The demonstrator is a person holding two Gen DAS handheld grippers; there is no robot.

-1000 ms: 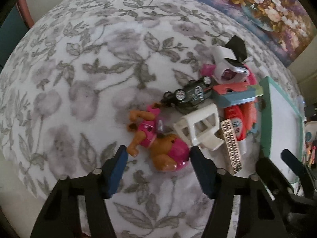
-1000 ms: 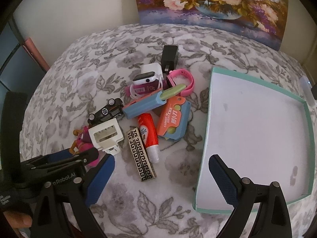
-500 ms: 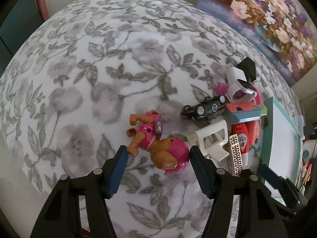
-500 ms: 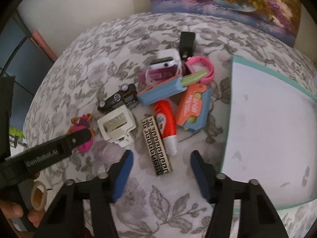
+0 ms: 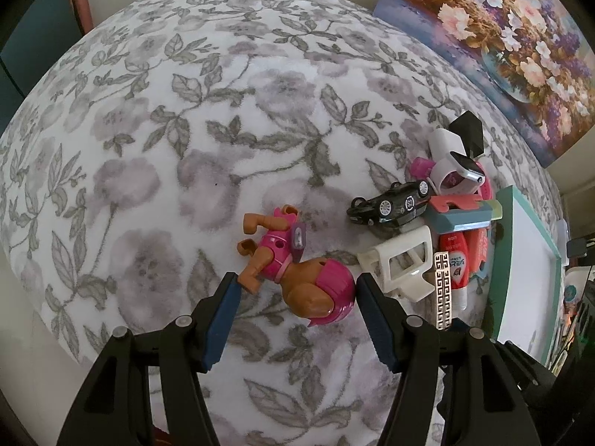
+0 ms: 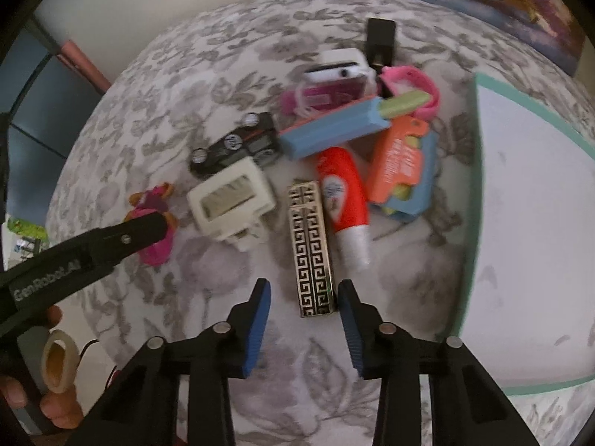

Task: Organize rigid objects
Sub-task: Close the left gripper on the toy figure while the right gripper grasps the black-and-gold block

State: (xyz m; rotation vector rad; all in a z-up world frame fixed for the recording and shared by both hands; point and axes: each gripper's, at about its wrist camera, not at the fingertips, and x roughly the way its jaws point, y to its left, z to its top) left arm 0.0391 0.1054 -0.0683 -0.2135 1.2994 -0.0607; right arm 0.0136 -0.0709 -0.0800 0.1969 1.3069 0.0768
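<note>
Surface: a table under a grey floral cloth (image 5: 230,119).

Left gripper (image 5: 293,297): jaws apart, pointing steeply down, straddling the head of a pink-and-brown toy dog figure (image 5: 297,271) that lies on its side on the cloth. Whether the pads touch the figure cannot be told.

Right gripper (image 6: 303,297): jaws closing, the near end of a flat bar with a gold-and-black key pattern (image 6: 310,245) between them; the pads are not yet pressing on it.

Pile, to the right of the dog figure and lying on the cloth:
- black toy car (image 6: 238,145), on its side
- cream plastic piece with a slotted window (image 6: 232,200), just beside the car
- red-and-white tube (image 6: 344,200), alongside the patterned bar
- blue case with a pale green end (image 6: 334,130), lying across the pile
- orange-and-blue card pack (image 6: 403,171)
- pink band (image 6: 412,85)
- white-and-magenta gadget (image 6: 334,81)
- small black block (image 6: 379,41), at the far end

Tray: white with a teal rim (image 6: 470,193), to the right of the pile, no object in the part seen.

A person's hand (image 6: 48,383) holds the left gripper's handle.
</note>
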